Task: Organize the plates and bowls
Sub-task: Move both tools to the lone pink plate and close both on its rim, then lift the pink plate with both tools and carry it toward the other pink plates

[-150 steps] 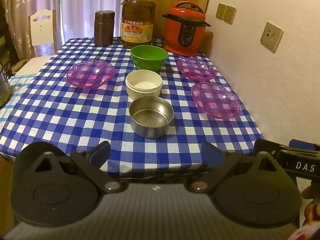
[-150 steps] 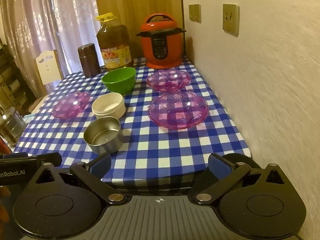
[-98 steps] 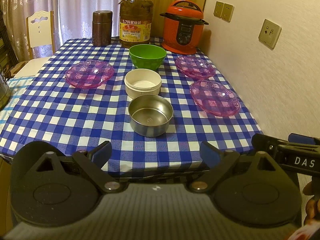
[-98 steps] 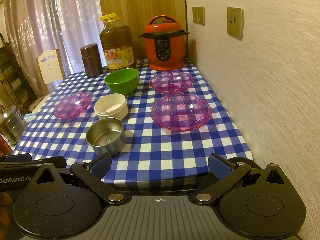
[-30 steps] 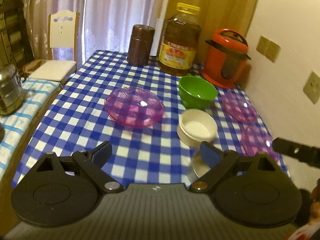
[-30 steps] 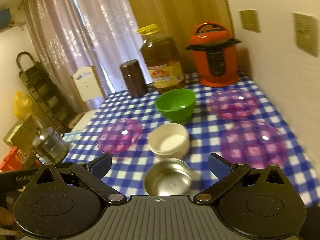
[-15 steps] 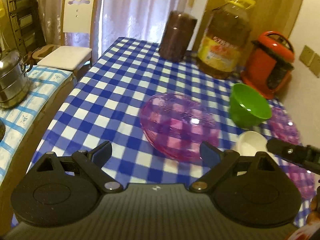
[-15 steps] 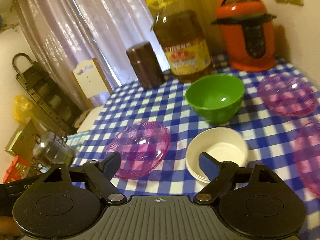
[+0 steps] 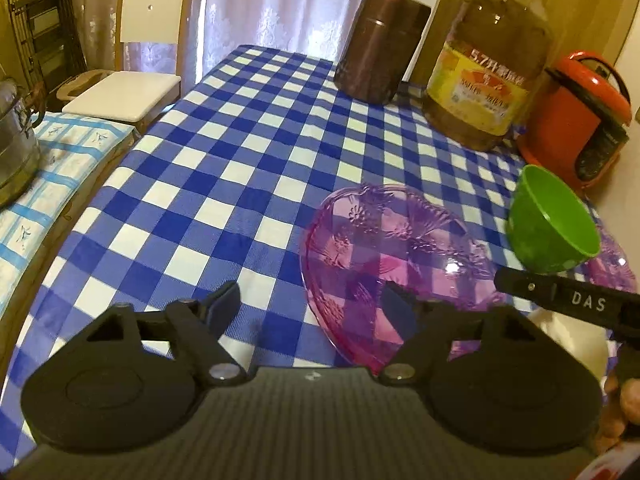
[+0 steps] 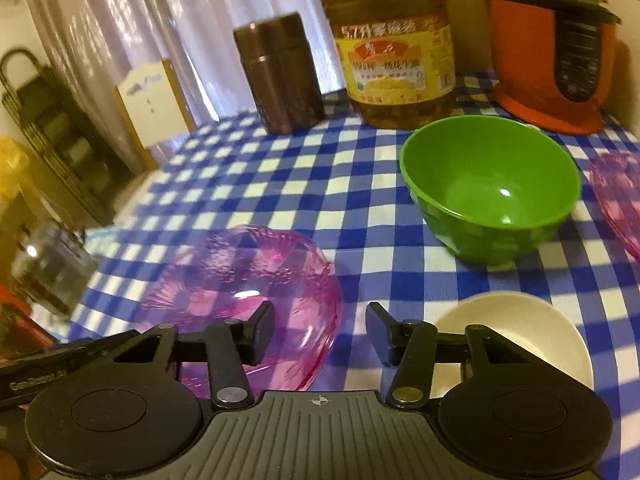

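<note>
A clear purple plate point(image 9: 400, 256) point(image 10: 240, 280) lies on the blue checked tablecloth point(image 9: 240, 184). My left gripper point(image 9: 310, 304) straddles the plate's left rim, jaws closing, pads not pressing on it. My right gripper point(image 10: 320, 328) straddles its right rim, jaws also closing, with a gap still showing. The right gripper's body shows as a black bar point(image 9: 580, 300) in the left wrist view. A green bowl point(image 9: 552, 220) point(image 10: 492, 188) stands behind the plate. A white bowl point(image 10: 516, 328) sits near my right finger. A second purple plate point(image 10: 620, 200) lies at the far right.
A brown canister point(image 9: 380, 44), a big oil bottle point(image 9: 492, 60) and a red pressure cooker point(image 9: 576, 120) line the table's back edge. A white chair point(image 9: 136, 60) and a steel pot point(image 9: 12, 140) stand off the left side.
Both grippers have come forward and down onto the left purple plate. Their jaws have narrowed. The steel bowl has dropped out of view.
</note>
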Tool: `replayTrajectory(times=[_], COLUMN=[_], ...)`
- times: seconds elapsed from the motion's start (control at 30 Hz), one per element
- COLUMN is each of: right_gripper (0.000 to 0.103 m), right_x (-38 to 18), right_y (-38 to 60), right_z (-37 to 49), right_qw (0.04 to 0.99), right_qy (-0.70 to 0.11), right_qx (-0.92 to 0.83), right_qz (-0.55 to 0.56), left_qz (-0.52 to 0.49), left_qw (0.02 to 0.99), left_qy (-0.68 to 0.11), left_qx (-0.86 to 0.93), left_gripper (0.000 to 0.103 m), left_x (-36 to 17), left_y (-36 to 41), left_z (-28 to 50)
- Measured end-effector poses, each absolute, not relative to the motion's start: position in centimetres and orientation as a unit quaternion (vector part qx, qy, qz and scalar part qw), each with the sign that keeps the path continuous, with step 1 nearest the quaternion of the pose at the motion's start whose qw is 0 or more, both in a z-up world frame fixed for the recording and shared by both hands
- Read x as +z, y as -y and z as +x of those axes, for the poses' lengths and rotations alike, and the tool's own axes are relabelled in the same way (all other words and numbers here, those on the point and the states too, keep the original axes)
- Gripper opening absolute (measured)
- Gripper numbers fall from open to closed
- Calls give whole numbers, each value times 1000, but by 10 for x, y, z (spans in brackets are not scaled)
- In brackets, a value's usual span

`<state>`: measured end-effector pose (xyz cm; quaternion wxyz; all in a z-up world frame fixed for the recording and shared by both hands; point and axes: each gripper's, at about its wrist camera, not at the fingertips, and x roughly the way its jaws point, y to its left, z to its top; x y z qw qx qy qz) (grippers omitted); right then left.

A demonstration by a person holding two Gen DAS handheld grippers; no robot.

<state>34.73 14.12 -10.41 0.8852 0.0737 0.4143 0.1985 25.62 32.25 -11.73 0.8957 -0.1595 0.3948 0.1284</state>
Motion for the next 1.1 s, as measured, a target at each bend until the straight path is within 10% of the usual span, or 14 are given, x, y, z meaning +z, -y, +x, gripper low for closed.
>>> replayTrajectory(times=[0.27, 0.43, 1.1], right_gripper=[39, 15, 12], right_x=[-126, -132, -63], right_y=[-161, -164, -131], right_z=[365, 368, 332], right_qw=[880, 876, 886], right_qy=[-434, -440, -415], right_qx=[192, 196, 199], right_qz=[20, 17, 52], left_qz=[-160, -166, -150], left_qw=[891, 894, 908], left_qy=[-407, -402, -379], left_qx=[120, 110, 94], left_gripper=[30, 12, 9], left_x=[-136, -135, -60], left_y=[-330, -331, -296], left_z=[269, 268, 242])
